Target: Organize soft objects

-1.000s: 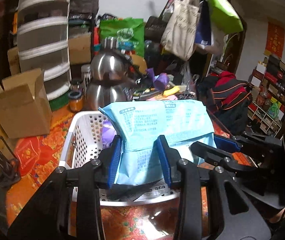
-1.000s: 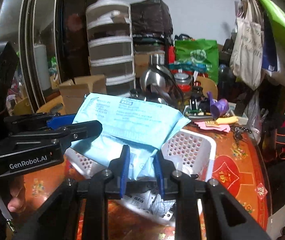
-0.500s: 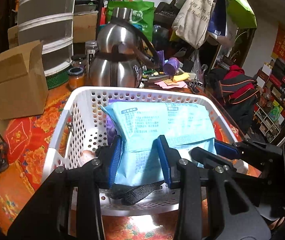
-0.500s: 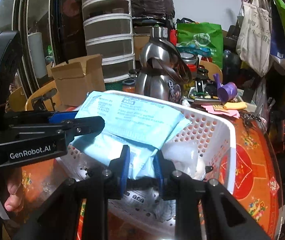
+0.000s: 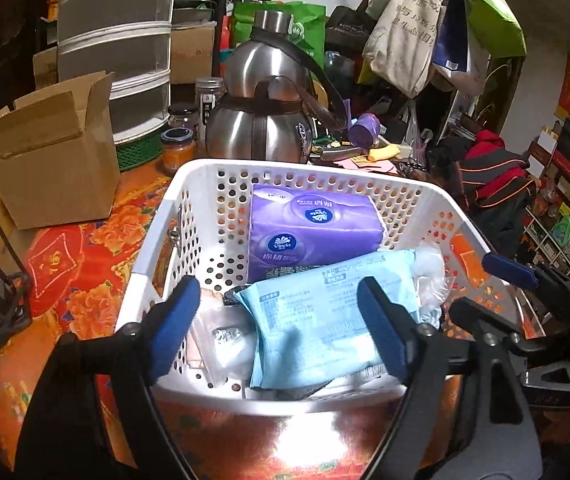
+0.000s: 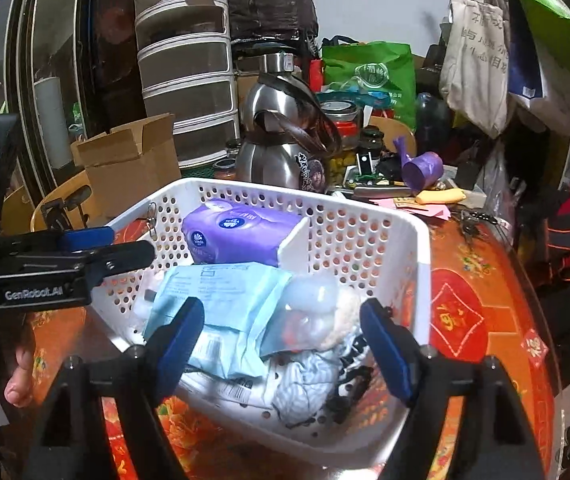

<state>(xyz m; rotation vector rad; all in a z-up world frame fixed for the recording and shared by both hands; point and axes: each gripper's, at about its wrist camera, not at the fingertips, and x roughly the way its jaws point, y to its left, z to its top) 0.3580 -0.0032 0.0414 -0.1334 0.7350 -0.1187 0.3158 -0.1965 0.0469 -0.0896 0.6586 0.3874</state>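
Now the tabletop [image 5: 85,248], red and orange florals, carries a white perforated basket [image 5: 205,184] dead centre. Behind it at 12 o'clock, a steel kettle [image 5: 261,120]; at 10 o'clock, an open cardboard box [image 5: 53,152]. Inside the basket, a purple tissue pack [image 5: 309,228] lies at the far side, and the light-blue soft pack [image 5: 325,320] lies at 6 o'clock, nearest the camera, atop other soft bits. Left tongs [image 5: 285,328] spread wide, released, straddling the blue pack. Right tongs [image 6: 281,336] likewise released, gripping nothing, above the basket.
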